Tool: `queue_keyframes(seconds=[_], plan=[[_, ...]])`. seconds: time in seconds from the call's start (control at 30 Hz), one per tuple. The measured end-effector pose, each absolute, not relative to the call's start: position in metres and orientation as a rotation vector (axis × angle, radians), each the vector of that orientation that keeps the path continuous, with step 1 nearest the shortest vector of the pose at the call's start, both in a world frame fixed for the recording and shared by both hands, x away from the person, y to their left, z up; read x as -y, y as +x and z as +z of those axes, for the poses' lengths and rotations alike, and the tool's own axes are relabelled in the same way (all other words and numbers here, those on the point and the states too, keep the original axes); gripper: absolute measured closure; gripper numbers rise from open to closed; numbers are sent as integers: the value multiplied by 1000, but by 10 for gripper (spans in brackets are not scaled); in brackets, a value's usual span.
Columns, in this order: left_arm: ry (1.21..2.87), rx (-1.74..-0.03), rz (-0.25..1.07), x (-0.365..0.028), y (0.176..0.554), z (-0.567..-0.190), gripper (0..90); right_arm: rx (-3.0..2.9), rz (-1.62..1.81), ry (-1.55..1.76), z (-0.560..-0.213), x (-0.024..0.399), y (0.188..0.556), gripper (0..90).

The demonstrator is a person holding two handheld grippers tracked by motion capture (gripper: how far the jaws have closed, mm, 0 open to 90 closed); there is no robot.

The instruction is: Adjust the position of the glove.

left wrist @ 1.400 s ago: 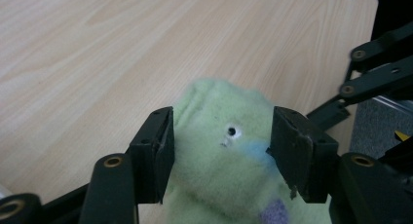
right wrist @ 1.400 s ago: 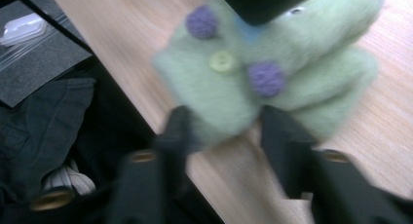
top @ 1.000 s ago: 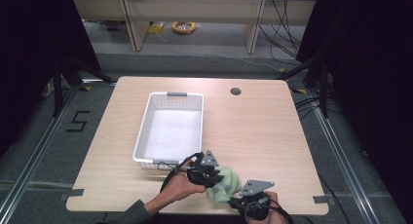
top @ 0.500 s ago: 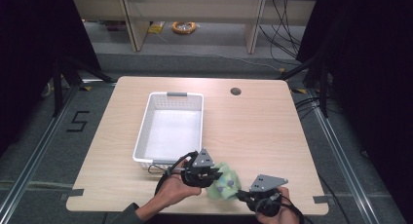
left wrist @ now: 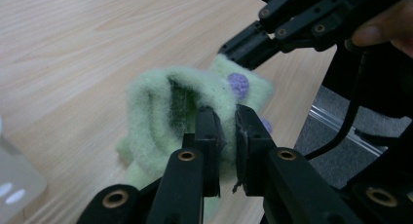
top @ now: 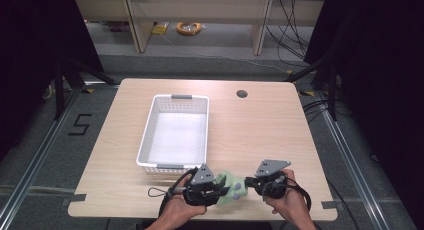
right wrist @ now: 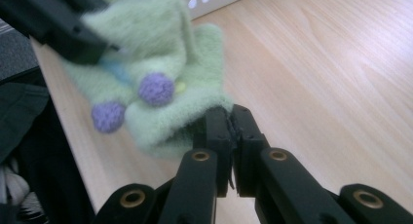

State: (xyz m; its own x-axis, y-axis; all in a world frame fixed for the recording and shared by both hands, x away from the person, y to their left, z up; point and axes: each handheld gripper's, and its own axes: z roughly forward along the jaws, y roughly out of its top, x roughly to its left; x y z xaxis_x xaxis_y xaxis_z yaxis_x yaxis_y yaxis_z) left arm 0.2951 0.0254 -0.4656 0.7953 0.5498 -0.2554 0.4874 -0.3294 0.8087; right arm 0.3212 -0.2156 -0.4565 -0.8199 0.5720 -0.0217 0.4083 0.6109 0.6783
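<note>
A fuzzy light-green sock (top: 233, 189) with purple pompoms hangs stretched between my two grippers near the table's front edge. My left gripper (top: 218, 189) is shut on one end of it; in the left gripper view the jaws pinch the green fabric (left wrist: 195, 100) at my left gripper (left wrist: 226, 119). My right gripper (top: 251, 184) is shut on the other end; in the right gripper view the sock (right wrist: 160, 83) bunches at my right gripper (right wrist: 229, 118), its purple pompoms (right wrist: 156, 89) facing the camera. Both hands hold the sock a little above the wooden table (top: 260, 130).
A white perforated basket (top: 176, 131) stands on the table just behind the left gripper, its interior bare. A round cable hole (top: 242, 94) sits at the back right. The table's front edge lies directly under both hands. Shelving and cables stand on the floor beyond.
Both grippers have lifted a little and drawn apart, the right one moving rightward, so the sock is pulled out between them instead of lying bunched.
</note>
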Motion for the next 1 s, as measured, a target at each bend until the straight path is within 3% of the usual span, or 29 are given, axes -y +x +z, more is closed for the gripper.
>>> queue_keyframes(seconds=[0.3,0.37,0.63,0.8,1.0], plan=[[1986,-868,8,-27,296,-490,777,-2680,961,733,-474,209,340,872],[2002,-871,-5,-27,294,-493,727,-2674,967,738,-479,211,342,797],[1999,-878,14,-29,290,-491,599,-2565,989,991,-467,226,333,656],[1996,-882,20,-31,290,-491,603,-2530,1132,1114,-458,228,322,638],[2005,-867,41,-31,289,-491,616,-2624,1109,1208,-475,213,303,616]])
